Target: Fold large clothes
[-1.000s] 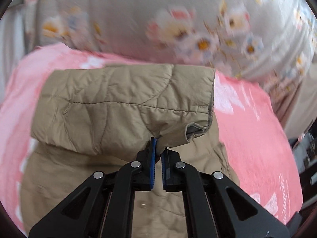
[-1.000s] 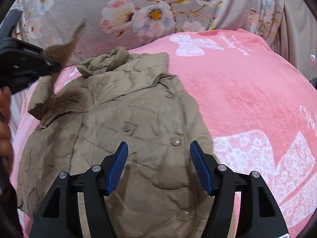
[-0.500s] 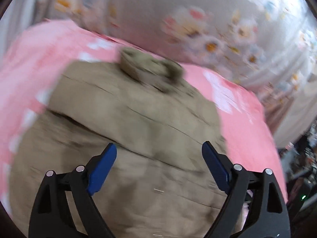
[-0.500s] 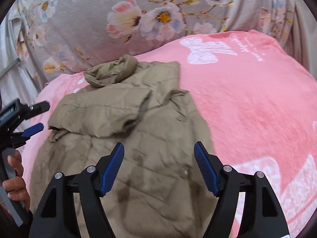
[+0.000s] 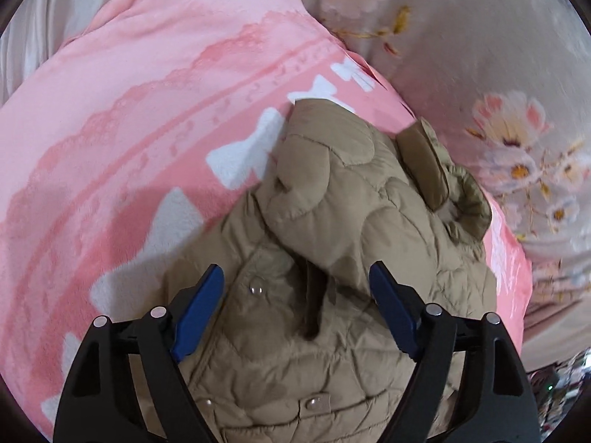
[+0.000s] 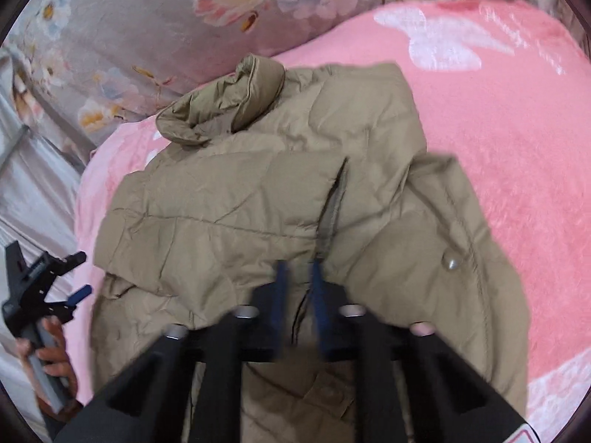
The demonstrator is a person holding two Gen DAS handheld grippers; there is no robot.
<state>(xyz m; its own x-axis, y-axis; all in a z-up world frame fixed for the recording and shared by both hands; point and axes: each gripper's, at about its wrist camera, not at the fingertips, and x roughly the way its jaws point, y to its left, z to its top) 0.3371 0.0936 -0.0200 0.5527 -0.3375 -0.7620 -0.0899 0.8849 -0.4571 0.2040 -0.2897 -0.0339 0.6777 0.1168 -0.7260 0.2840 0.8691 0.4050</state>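
Our right gripper [image 6: 298, 288] has its jaws nearly together; the view is motion-blurred, so we can't tell whether any fabric is pinched between them. It sits low over the front of the tan quilted jacket [image 6: 295, 203], just below the cuff [image 6: 334, 206] of the sleeve that lies folded across the chest. That looks like the spot to pin or tug the cuff flat, but that's our read, not something visible.

Our left gripper [image 5: 295, 310] has a wide gap that is narrowing, and nothing is pressed between the blue pads [image 5: 197, 313]. Jacket fabric lies under the gap, with a snap button [image 5: 255, 289] just inside the left pad. It hovers over the placket, probably lining up the next grab. The right wrist view shows the same tool off the jacket's left edge, held in the person's hand [image 6: 51, 361].

The jacket lies front-up on the pink blanket [image 6: 498, 118], collar [image 6: 229, 107] bunched at the far end near the floral bedding [image 6: 155, 18]. The other sleeve is not clearly laid out on top, so we judge the fold roughly halfway: second sleeve in, then body.

Risk: puffy quilting springs back, so the folded sleeve may slide if the next pull drags the body.
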